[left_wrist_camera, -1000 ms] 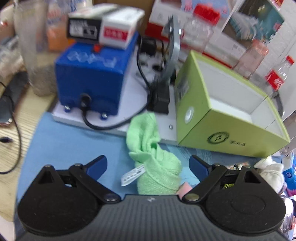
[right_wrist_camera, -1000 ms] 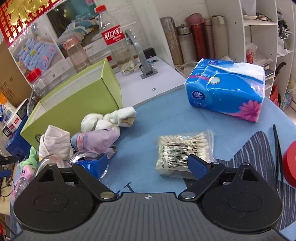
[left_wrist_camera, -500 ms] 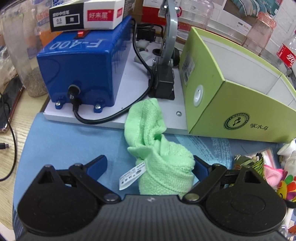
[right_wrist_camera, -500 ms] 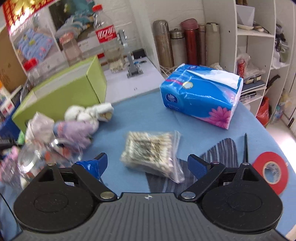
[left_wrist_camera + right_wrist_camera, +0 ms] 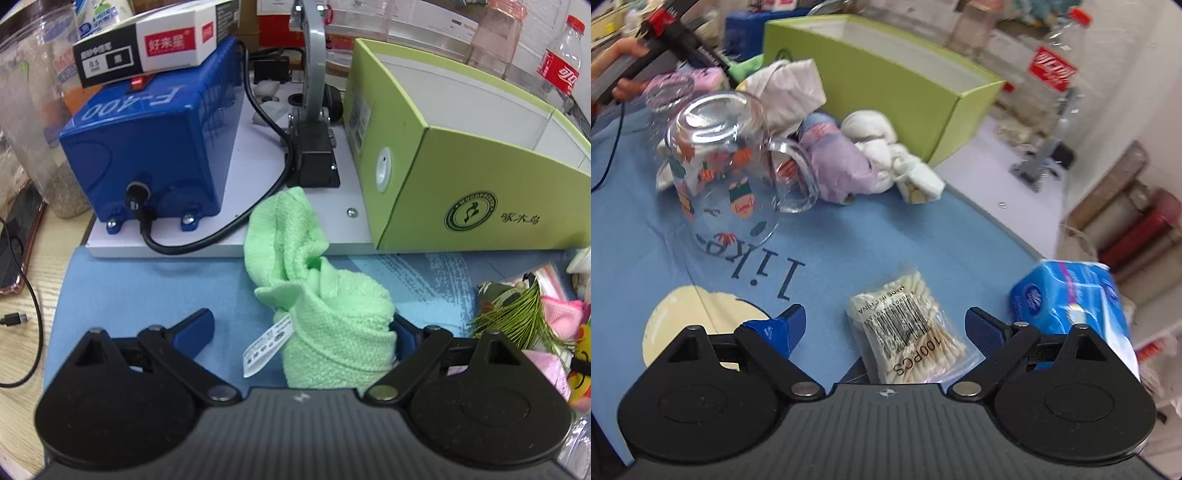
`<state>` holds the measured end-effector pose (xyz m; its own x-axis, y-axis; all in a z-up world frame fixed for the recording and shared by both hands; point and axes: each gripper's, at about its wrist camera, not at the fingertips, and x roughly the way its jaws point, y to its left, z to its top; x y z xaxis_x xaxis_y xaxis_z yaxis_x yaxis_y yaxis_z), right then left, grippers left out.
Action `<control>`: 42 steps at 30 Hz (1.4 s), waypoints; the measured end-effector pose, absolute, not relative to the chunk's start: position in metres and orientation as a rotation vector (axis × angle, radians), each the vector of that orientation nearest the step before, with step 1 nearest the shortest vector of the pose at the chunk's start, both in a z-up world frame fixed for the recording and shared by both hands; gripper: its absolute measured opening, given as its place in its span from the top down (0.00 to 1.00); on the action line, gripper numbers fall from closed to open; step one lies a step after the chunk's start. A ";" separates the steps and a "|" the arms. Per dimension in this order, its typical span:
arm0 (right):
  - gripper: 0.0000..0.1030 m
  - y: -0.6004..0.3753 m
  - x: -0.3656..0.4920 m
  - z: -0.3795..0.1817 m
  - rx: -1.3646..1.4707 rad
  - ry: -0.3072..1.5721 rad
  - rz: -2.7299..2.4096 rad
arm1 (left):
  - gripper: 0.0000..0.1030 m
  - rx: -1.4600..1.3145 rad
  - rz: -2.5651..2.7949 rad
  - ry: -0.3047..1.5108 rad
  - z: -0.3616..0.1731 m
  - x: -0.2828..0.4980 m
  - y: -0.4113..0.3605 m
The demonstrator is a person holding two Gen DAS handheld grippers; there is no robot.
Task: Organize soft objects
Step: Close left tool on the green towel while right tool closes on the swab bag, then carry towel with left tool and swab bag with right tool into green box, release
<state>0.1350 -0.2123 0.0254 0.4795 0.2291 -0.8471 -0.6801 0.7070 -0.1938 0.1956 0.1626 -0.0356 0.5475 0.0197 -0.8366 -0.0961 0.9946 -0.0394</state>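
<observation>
Blue cloth (image 5: 129, 291) covers the table, where the left gripper (image 5: 303, 328) straddles a green towel (image 5: 325, 314) unclenched and the right gripper (image 5: 886, 325) gapes over bagged cotton swabs (image 5: 912, 328).

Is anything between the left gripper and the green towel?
No. The green towel already lies between the open fingers of the left gripper, against the right finger, with a clear gap to the left one. Only its white tag hangs there.
</observation>
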 end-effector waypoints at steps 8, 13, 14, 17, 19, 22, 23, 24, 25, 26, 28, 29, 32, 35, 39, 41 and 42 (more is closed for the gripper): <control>0.17 -0.233 0.177 -0.001 -0.369 1.033 0.722 | 0.12 -0.065 0.053 1.005 -0.035 0.200 0.164; 0.15 -0.230 0.174 -0.002 -0.362 1.023 0.712 | 0.12 -0.053 0.030 1.008 -0.036 0.203 0.165; 0.14 -0.229 0.176 -0.002 -0.360 1.026 0.709 | 0.12 -0.050 0.026 1.007 -0.035 0.203 0.165; 0.13 -0.229 0.173 -0.003 -0.348 1.006 0.698 | 0.12 -0.039 0.011 0.993 -0.036 0.202 0.165; 0.13 -0.235 0.172 -0.003 -0.333 1.003 0.681 | 0.13 -0.040 0.005 0.977 -0.037 0.199 0.166; 0.18 -0.241 0.163 -0.001 -0.285 0.996 0.591 | 0.50 -0.039 -0.001 0.937 -0.029 0.193 0.168; 0.23 -0.241 0.158 0.000 -0.268 0.987 0.566 | 0.60 -0.067 -0.015 0.939 -0.026 0.190 0.171; 0.34 -0.240 0.153 0.002 -0.258 0.974 0.557 | 0.62 -0.117 -0.037 0.942 -0.024 0.188 0.176; 0.43 -0.240 0.147 0.005 -0.247 0.958 0.551 | 0.63 -0.147 -0.038 0.940 -0.023 0.186 0.180; 0.64 -0.241 0.143 0.008 -0.229 0.950 0.548 | 0.63 -0.162 -0.029 0.934 -0.021 0.183 0.184; 0.73 -0.243 0.136 0.012 -0.195 0.947 0.519 | 0.64 -0.181 -0.012 0.919 -0.018 0.174 0.190; 0.74 -0.245 0.135 0.012 -0.179 0.952 0.507 | 0.64 -0.204 -0.011 0.912 -0.016 0.168 0.195; 0.76 -0.246 0.127 0.019 -0.142 0.939 0.498 | 0.64 -0.240 -0.007 0.879 -0.003 0.151 0.210; 0.76 -0.247 0.123 0.038 -0.106 0.883 0.489 | 0.64 -0.238 -0.003 0.831 0.017 0.137 0.217; 0.76 -0.239 0.131 0.073 -0.077 0.804 0.504 | 0.64 -0.247 -0.063 0.763 0.052 0.140 0.216; 0.76 -0.231 0.142 0.091 -0.068 0.756 0.524 | 0.64 -0.238 -0.096 0.733 0.071 0.151 0.207; 0.76 -0.227 0.149 0.101 -0.059 0.732 0.533 | 0.64 -0.226 -0.106 0.717 0.079 0.159 0.201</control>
